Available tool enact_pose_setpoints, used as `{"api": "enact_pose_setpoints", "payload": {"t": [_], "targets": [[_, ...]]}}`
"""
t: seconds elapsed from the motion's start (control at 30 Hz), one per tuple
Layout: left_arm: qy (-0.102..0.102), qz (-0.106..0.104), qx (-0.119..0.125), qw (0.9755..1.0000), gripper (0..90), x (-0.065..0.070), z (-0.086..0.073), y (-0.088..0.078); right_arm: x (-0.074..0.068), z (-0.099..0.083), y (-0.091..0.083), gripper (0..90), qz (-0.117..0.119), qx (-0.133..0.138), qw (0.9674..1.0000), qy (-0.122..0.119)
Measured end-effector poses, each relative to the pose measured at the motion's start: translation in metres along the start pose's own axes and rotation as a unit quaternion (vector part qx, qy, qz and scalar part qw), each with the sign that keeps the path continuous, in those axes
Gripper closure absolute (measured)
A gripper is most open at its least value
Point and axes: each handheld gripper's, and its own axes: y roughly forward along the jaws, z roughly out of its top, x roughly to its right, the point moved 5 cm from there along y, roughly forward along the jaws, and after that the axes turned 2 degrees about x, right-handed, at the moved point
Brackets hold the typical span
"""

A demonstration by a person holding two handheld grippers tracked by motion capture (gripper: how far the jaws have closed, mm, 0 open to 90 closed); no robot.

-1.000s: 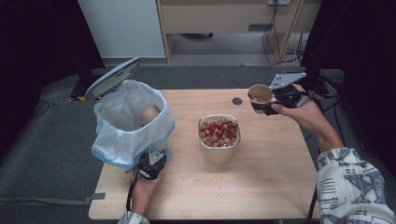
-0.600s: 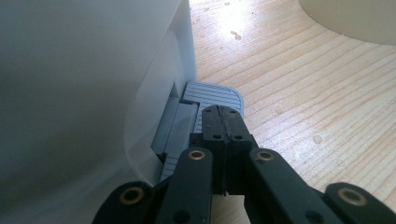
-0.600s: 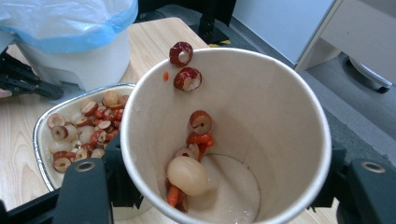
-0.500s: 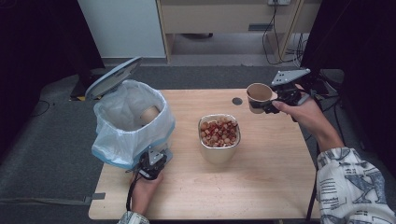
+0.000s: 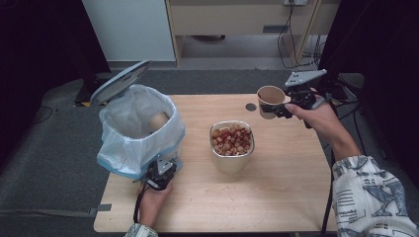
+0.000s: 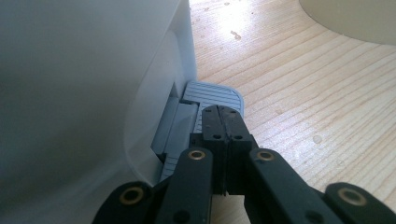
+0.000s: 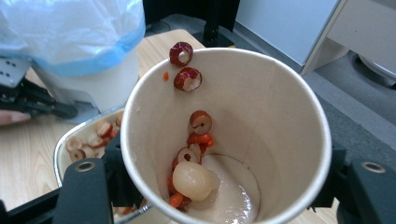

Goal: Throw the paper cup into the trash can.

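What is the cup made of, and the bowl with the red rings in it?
The cup looks like paper: matte tan wall, thin rolled rim, a seam inside. The bowl looks like metal, probably steel: dull silvery sides with a soft shine and a thin rim.

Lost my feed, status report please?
Left gripper shut, pressing bin pedal; lid up. Right gripper shut on cup, leftovers inside, held tilted past the bowl. Bowl sits between cup and bin.
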Motion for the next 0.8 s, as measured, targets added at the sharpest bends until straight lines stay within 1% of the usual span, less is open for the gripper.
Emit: {"api": "enact_pose_setpoints", "payload": {"t": [0.03, 0.1, 0.3, 0.5, 0.7, 0.8], "targets": [[0.0, 0.0, 0.0, 1.0, 88.9, 0.0, 0.0, 0.0, 0.0, 0.0, 0.0, 31.6, 0.0, 0.0, 1.0, 0.0], [0.0, 0.0, 0.0, 1.0, 88.9, 0.0, 0.0, 0.0, -0.002, 0.006, 0.0, 31.6, 0.001, 0.004, 1.0, 0.008], [-0.002, 0.0, 0.002, 1.0, 88.9, 0.0, 0.0, 0.0, -0.008, 0.014, 0.003, 31.6, 0.006, 0.005, 0.9998, 0.016], [-0.002, 0.0, 0.002, 1.0, 88.9, 0.0, 0.0, 0.0, -0.017, 0.022, 0.011, 31.3, 0.008, 0.0, 0.9999, 0.013], [-0.002, 0.0, 0.002, 1.0, 88.9, 0.0, 0.0, 0.0, -0.028, 0.031, 0.018, 31.4, 0.017, -0.001, 0.9998, 0.011], [0.001, 0.0, 0.001, 1.0, 88.9, 0.0, 0.0, 0.0, -0.033, 0.036, 0.022, 31.4, 0.021, 0.001, 0.9997, 0.009]]}}
